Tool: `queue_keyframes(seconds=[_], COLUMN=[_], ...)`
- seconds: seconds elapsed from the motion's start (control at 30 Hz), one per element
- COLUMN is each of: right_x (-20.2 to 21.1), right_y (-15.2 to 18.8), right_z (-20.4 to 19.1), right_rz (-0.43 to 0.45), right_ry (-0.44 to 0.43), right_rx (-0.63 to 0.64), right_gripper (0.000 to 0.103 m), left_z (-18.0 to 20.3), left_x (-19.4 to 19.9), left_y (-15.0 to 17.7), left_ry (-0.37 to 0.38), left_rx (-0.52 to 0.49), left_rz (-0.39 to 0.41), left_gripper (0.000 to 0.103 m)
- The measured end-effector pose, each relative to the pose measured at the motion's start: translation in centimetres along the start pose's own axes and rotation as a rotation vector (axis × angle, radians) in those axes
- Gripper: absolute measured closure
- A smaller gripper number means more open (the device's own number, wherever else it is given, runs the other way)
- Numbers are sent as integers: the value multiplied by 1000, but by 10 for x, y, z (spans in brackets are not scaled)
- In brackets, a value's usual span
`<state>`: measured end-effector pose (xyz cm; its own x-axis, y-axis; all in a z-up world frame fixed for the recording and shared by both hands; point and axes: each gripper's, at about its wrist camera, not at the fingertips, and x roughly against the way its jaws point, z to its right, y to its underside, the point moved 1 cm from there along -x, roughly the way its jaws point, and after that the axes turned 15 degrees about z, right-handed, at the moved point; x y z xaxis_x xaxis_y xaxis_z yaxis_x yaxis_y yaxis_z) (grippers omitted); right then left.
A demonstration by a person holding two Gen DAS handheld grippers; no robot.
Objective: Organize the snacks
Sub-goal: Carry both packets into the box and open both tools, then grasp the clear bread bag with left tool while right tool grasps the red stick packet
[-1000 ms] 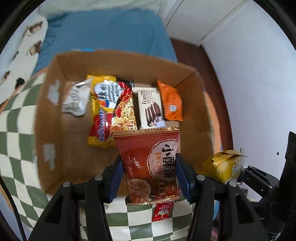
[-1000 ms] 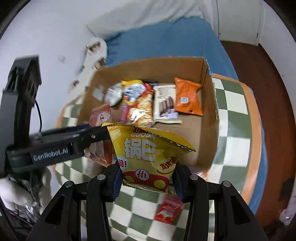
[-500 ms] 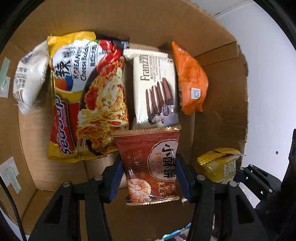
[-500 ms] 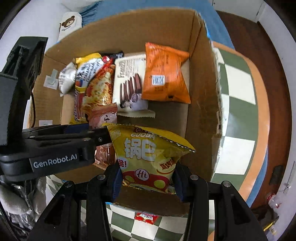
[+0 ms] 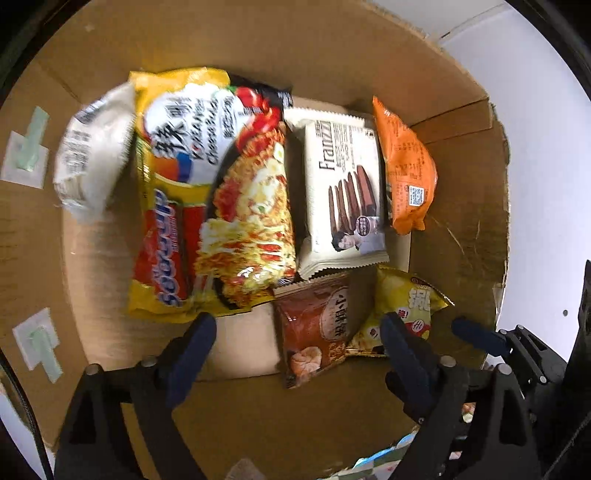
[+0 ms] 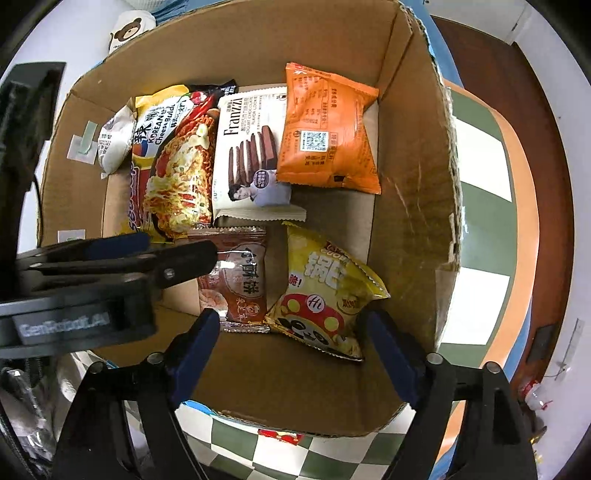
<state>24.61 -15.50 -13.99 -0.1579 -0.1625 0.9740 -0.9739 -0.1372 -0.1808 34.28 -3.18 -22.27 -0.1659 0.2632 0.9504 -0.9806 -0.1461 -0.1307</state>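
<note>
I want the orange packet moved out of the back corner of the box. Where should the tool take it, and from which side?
Grip the orange packet by its flat crimped near edge, coming from above. It lies against the cookie pack on one side and close to the box wall on the other, so only top access seems free.

Home bedroom, going by the right wrist view: blue bedding and a bear-print pillow beyond the fingers past the far wall of the cardboard box, dark wood floor to the far right. The box sits on a green-and-white checkered tabletop with an orange rim, right of the fingers. White walls and retail snack packs like the Franzzi cookies ahead of the fingers fit a household.
</note>
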Motion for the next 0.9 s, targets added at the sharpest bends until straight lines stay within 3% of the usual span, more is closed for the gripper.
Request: queue_keyframes(seconds=[0.17, 0.57, 0.73, 0.9], right_x=[11, 69, 93, 122], right_y=[6, 22, 29, 47], right_z=[-9, -23, -28, -38], right_rz=[56, 328, 418, 518], right_ry=[28, 119, 128, 141], right_rx=[1, 7, 13, 20], right_gripper=[9, 6, 6, 6], left_z=[-10, -43, -39, -12], left_x=[33, 117, 145, 165], left_y=[0, 34, 52, 62], left_ry=[-34, -136, -168, -194], left_rx=[-22, -75, -105, -139], left_rz=[83, 342, 452, 540], left_gripper=[12, 11, 11, 11])
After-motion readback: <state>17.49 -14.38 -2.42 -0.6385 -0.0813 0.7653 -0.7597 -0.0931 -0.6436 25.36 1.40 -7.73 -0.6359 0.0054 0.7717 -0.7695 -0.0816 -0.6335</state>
